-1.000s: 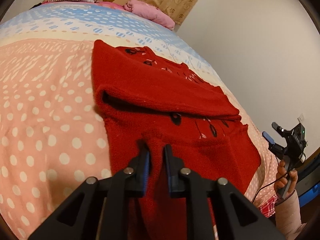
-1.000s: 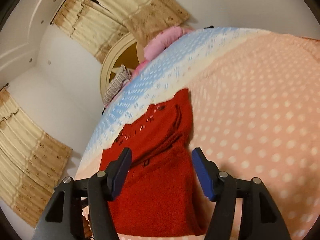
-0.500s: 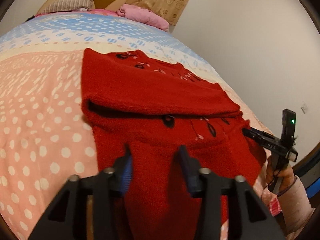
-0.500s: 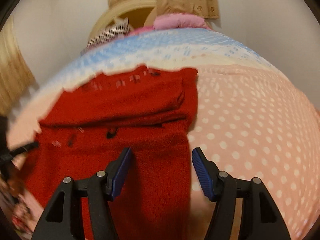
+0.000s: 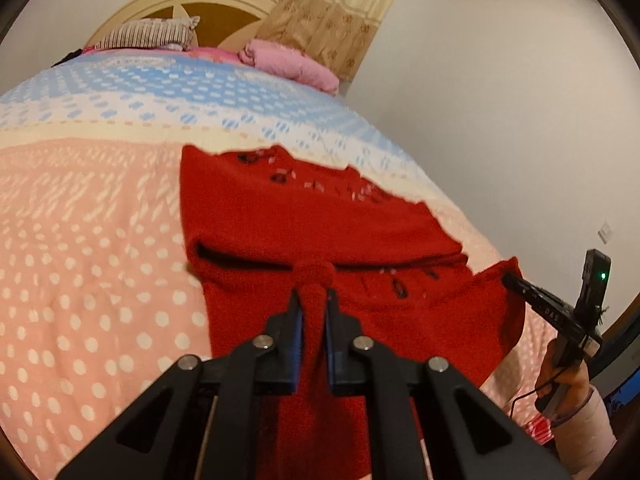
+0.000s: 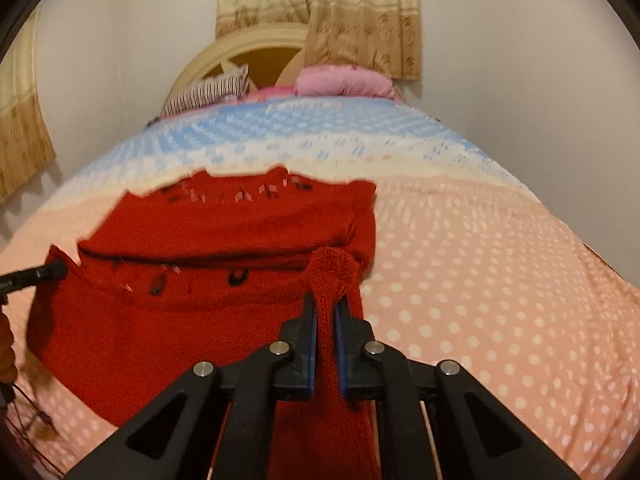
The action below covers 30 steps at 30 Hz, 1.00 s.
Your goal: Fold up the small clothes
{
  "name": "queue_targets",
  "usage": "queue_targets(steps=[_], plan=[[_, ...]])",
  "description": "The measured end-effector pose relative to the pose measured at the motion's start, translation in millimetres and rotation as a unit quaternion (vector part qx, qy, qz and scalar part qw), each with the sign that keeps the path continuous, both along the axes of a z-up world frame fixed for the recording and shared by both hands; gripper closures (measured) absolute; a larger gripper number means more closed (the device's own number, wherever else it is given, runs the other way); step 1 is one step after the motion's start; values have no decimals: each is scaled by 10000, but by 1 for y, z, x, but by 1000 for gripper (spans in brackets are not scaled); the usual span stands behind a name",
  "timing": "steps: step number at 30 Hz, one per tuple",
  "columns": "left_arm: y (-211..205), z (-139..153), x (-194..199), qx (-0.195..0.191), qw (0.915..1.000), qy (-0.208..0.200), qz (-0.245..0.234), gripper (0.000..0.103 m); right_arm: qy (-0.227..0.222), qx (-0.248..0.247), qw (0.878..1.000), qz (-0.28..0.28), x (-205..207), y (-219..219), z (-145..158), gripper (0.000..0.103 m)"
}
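A red knitted sweater (image 5: 304, 220) with dark and white flecks lies on the bed, its sleeves folded across the body; it also shows in the right wrist view (image 6: 224, 232). My left gripper (image 5: 313, 300) is shut on a bunch of the sweater's near hem and lifts it. My right gripper (image 6: 326, 304) is shut on the hem at the other near corner, also raised. The right gripper shows in the left wrist view (image 5: 516, 282) pinching the sweater's right corner. The left gripper's tip shows in the right wrist view (image 6: 56, 270) at the left corner.
The bed has a pink polka-dot and blue patterned cover (image 5: 88, 264). A striped pillow (image 5: 148, 34) and a pink pillow (image 5: 292, 64) lie by the cream headboard (image 6: 248, 46). A wall runs along the bed's right side (image 5: 500, 100). Curtains hang behind (image 6: 360, 12).
Both grippers were open over the sweater's near hem half a second ago. Now both have shut on the hem and lifted it.
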State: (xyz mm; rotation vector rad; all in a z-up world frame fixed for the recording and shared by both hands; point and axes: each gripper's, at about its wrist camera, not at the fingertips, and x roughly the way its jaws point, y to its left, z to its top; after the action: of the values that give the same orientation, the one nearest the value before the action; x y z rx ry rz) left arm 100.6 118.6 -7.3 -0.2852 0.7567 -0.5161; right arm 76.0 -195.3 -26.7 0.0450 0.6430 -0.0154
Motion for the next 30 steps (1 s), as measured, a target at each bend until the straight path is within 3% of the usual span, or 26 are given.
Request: queue_targets(steps=[5, 17, 30], plan=[[-2, 4, 8, -46, 10000, -9, 61, 93, -222, 207, 9995, 35, 0, 4, 19, 96], [11, 18, 30, -285, 9990, 33, 338, 95, -519, -144, 9985, 68, 18, 16, 49, 96], [16, 21, 93, -281, 9976, 175, 615, 95, -544, -376, 9977, 147, 79, 19, 60, 96]])
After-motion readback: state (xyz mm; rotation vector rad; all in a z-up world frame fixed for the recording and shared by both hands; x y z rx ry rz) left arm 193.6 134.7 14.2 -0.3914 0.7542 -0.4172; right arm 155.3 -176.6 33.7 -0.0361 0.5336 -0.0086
